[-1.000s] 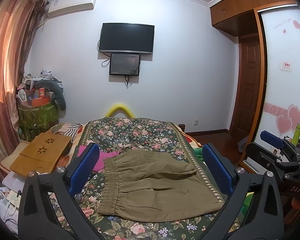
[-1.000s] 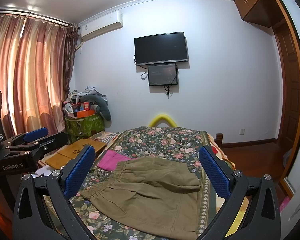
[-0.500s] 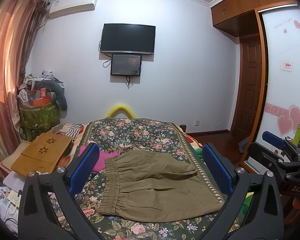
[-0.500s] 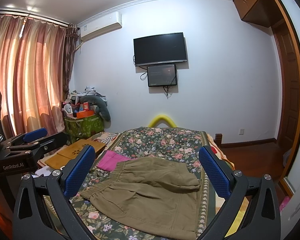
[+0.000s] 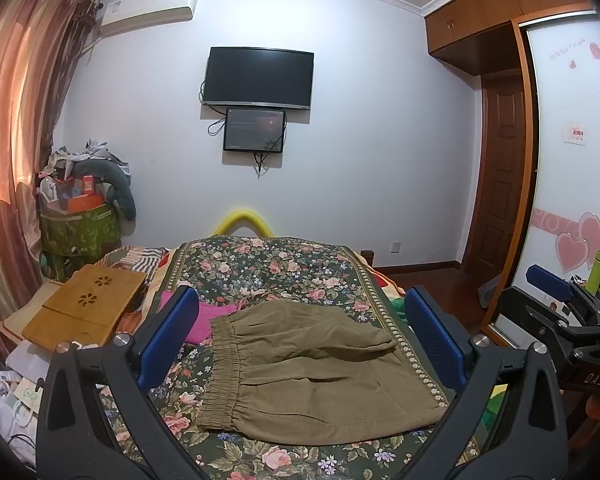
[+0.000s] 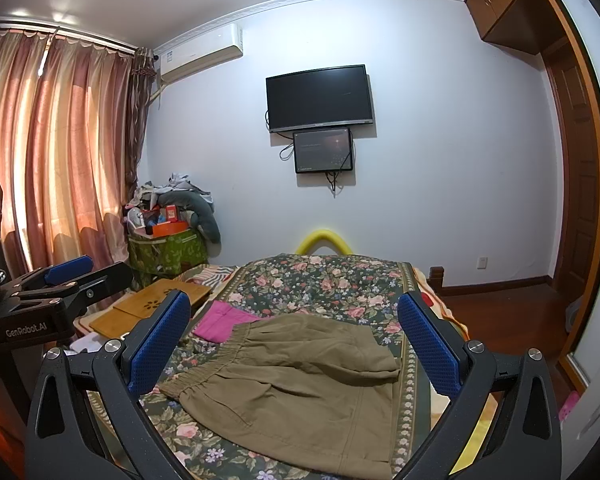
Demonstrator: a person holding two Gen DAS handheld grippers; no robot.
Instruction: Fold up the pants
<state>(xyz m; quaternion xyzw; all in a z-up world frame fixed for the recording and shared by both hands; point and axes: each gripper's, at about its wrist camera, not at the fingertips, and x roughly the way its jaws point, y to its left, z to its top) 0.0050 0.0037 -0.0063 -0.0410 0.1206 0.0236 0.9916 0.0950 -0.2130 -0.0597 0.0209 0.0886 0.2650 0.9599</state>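
Olive-brown pants [image 5: 312, 372] lie folded on the floral bedspread [image 5: 268, 268], elastic waistband to the left. They also show in the right wrist view [image 6: 300, 384]. My left gripper [image 5: 300, 340] is open and empty, held above the bed's near end, apart from the pants. My right gripper [image 6: 296, 344] is open and empty too, also above and short of the pants. The right gripper shows at the right edge of the left wrist view [image 5: 556, 304], and the left gripper at the left edge of the right wrist view [image 6: 60, 284].
A pink garment [image 5: 212, 316] lies just left of and behind the waistband. A wooden lap desk [image 5: 88, 304] sits left of the bed. A green basket piled with things [image 5: 80, 228] stands by the curtain. A wardrobe and door [image 5: 500, 184] are on the right.
Both views have shifted very slightly. The pants have not moved and both grippers stay open.
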